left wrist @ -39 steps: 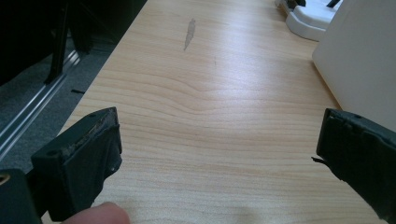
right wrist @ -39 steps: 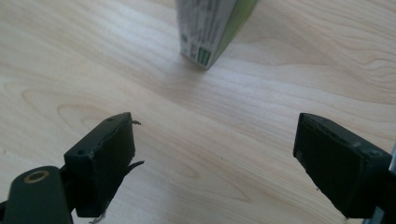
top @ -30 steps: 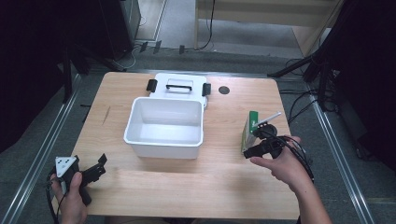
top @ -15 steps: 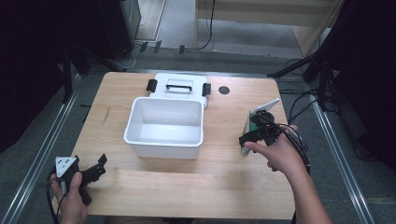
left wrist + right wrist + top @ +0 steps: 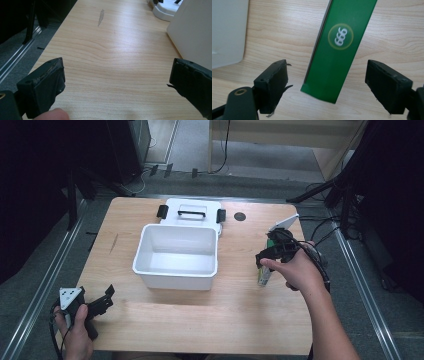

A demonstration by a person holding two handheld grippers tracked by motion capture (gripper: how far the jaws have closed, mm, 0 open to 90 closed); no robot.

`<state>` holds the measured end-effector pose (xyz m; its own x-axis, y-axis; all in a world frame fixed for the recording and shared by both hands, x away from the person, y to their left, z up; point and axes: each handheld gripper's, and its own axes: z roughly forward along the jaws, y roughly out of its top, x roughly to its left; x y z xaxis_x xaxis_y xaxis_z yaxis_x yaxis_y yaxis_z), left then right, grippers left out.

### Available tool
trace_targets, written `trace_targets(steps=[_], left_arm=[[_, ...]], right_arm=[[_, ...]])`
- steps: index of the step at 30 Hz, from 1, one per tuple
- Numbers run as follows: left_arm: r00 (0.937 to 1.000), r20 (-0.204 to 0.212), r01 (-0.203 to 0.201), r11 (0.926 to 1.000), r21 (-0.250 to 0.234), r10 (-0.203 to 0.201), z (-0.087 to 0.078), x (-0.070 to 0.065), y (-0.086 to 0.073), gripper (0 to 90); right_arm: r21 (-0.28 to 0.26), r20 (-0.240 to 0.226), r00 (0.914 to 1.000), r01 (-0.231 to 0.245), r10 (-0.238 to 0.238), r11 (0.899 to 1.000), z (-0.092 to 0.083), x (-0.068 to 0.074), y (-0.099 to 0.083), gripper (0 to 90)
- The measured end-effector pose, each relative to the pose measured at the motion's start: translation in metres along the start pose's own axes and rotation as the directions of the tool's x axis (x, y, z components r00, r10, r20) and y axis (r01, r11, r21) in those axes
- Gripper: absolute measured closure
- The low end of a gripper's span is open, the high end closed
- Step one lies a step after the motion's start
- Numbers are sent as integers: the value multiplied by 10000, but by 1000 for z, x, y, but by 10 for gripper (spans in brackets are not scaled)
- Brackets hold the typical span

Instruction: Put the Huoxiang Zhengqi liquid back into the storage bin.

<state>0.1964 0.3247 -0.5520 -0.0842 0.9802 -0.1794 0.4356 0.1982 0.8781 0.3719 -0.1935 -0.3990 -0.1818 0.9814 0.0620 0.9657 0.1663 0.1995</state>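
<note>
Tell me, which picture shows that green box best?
The right gripper view: the green box lies large between that gripper's open jaws, its round "999" mark readable. In the high view it is small, partly hidden by the right gripper.

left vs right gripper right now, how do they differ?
The left gripper has bare wooden table between its jaws; the right gripper straddles a green box. In the high view the left sits at the table's near corner, the right by the white bin. Both are open.
</note>
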Motion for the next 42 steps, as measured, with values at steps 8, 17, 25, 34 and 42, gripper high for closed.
trace_targets(steps=[8, 17, 25, 34, 42], left_arm=[[10000, 18, 22, 10000, 3, -22, 0, 0, 0, 11], [10000, 49, 46, 10000, -4, -46, 0, 0, 0, 11], [10000, 65, 37, 10000, 10, -37, 0, 1, 0, 10], [10000, 71, 44, 10000, 15, -44, 1, 1, 0, 11], [10000, 67, 50, 10000, 10, -50, 1, 1, 0, 10]], right_arm=[[264, 101, 9995, -298, 295, 9992, 1, 1, 19, 225], [500, 425, 9974, -596, 575, 9970, 6, 2, 30, 319], [741, 507, 9947, -929, 893, 9929, 10, 1, 37, 372], [1074, 716, 9909, -1210, 1137, 9868, 16, 0, 42, 457], [1084, 798, 9890, -1330, 1248, 9852, 17, -1, 43, 585]])
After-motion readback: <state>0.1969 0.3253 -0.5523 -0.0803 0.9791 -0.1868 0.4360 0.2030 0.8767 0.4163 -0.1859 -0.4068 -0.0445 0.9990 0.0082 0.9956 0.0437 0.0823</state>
